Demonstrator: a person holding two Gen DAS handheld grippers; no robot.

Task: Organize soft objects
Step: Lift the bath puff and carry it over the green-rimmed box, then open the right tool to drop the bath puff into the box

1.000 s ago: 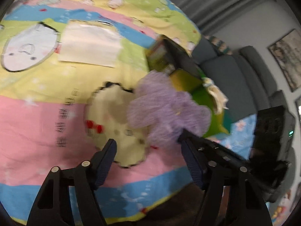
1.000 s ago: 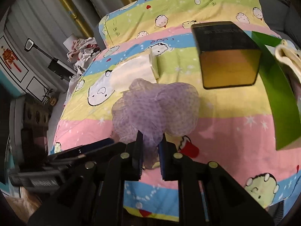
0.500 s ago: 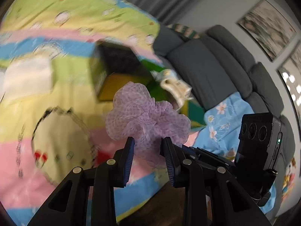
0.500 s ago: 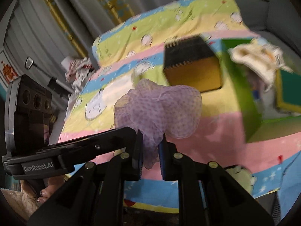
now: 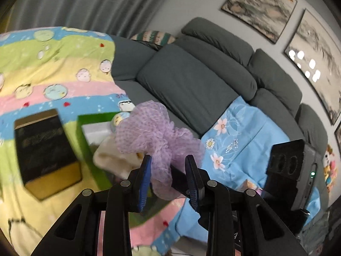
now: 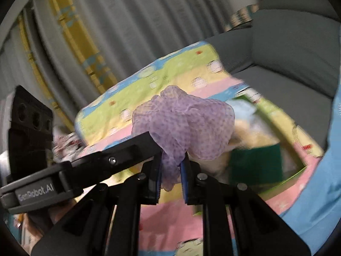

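A purple mesh bath pouf (image 5: 155, 132) hangs in the air, pinched from below by both grippers. My left gripper (image 5: 168, 178) is shut on its lower folds. My right gripper (image 6: 171, 170) is shut on the same tail of the pouf (image 6: 183, 123). The left gripper's body (image 6: 102, 160) crosses the right wrist view from the left. Just beyond and below the pouf lies an open green box (image 5: 85, 132) with a cream soft item (image 5: 110, 160) inside. The right wrist view blurs the green box (image 6: 292, 172) and the cream item (image 6: 251, 136).
A black and gold box (image 5: 42, 147) stands left of the green box on the striped cartoon blanket (image 5: 53, 68). A grey sofa (image 5: 191, 81) with a blue floral sheet (image 5: 240, 132) lies to the right. Curtains (image 6: 106, 32) hang behind.
My left gripper has shut on the pouf. Both grippers have lifted it off the blanket and carried it right, over the green box.
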